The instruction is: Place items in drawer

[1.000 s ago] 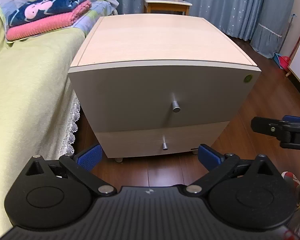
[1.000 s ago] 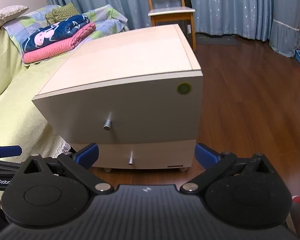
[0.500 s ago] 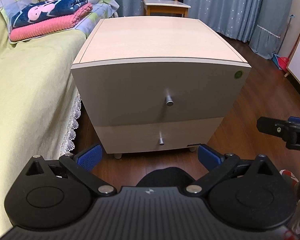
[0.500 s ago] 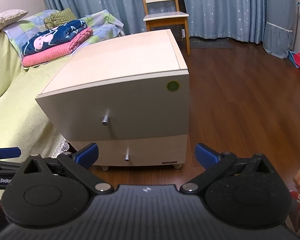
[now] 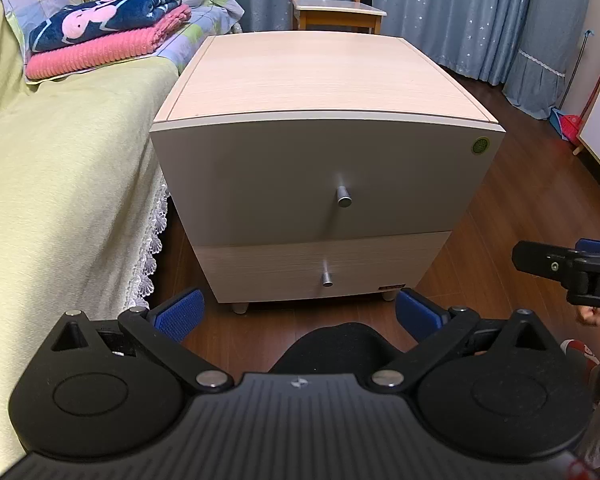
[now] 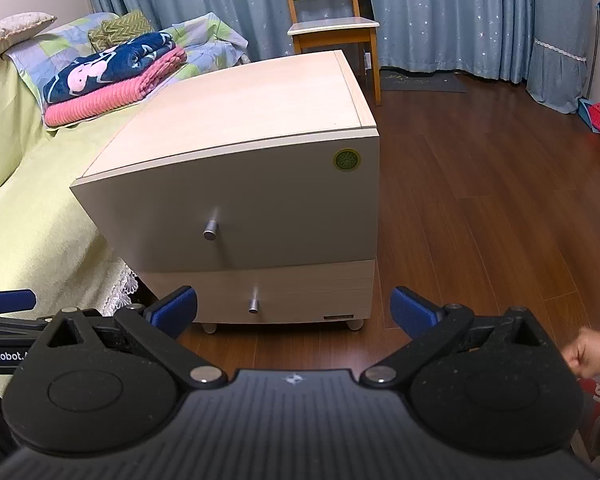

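Left gripper (image 5: pixel 298 314) is being held low over the wooden floor (image 5: pixel 500 240), jaws spread wide, nothing being gripped; a dark rounded shape (image 5: pixel 334 342) is showing just behind its body, identity not discernible. Right gripper (image 6: pixel 294 310) is likewise being held wide open and empty, and is also being seen at the right edge of the left wrist view, well apart from the cabinet. A hand (image 6: pixel 588 350) is being glimpsed at the right edge of the right wrist view. Ahead of both grippers a nightstand (image 5: pixel 320 80) is standing on short feet on the floor, neither gripper touching it. The lower drawer (image 5: pixel 320 268), in pale wood grain, is being seen fully shut, with a small metal knob (image 5: pixel 327 279) at centre. Above it, the upper drawer (image 5: pixel 300 176), with a grey front, is also sitting shut, its metal knob (image 5: pixel 344 200) protruding; a round green sticker (image 5: pixel 480 145) is being noted at the upper right corner of that front. No items for the drawer are being seen on the nightstand top. To the left, a bed (image 5: pixel 60 180) with a yellow-green cover and lace trim is standing just beside the nightstand. Farther back on the bed, folded blankets (image 5: pixel 104 32) are lying stacked, navy over pink. Behind the nightstand a wooden chair (image 5: pixel 336 12) is standing before blue curtains (image 5: pixel 460 12).
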The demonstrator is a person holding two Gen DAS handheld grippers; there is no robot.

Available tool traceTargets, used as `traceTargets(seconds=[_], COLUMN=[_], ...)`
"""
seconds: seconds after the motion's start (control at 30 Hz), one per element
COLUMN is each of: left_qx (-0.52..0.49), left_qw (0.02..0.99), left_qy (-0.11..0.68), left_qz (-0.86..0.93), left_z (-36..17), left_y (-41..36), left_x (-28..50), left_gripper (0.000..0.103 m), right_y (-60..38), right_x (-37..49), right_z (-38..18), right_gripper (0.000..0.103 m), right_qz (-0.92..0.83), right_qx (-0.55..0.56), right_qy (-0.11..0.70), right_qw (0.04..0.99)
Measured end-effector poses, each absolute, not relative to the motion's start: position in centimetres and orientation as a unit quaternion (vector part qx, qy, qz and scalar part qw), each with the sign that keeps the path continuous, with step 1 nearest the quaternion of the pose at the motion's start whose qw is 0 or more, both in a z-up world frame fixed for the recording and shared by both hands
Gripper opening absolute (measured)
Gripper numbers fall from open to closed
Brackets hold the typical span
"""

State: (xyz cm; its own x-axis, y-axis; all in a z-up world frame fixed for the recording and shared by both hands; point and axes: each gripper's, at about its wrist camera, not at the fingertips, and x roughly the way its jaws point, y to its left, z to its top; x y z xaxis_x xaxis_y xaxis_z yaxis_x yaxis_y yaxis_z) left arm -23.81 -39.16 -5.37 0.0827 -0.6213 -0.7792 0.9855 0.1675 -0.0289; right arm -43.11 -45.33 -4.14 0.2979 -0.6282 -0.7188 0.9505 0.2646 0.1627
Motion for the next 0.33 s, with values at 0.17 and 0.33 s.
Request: traceTargets(seconds=[0.17,0.33], left_qx=[0.268,0.255], left_qw=[0.682,0.682], left_qy=[0.340,0.341], left_qz=[-0.589,-0.595], left_z=[-5.51,-5.64], left_y=[-39.11,-38.95], left_x=[-23.81,-23.61], left_gripper=[0.102,0.102], right_y=[-45.39,-45.52], right_x=[-43.05,-42.91], right_z=[-4.23,-4.23], right_gripper=[0.102,0.102], right_qz=[-0.528,-0.528], right_qx=[0.299,0.299], right_qy=[0.271,0.273], right_qw=[0.747,0.747])
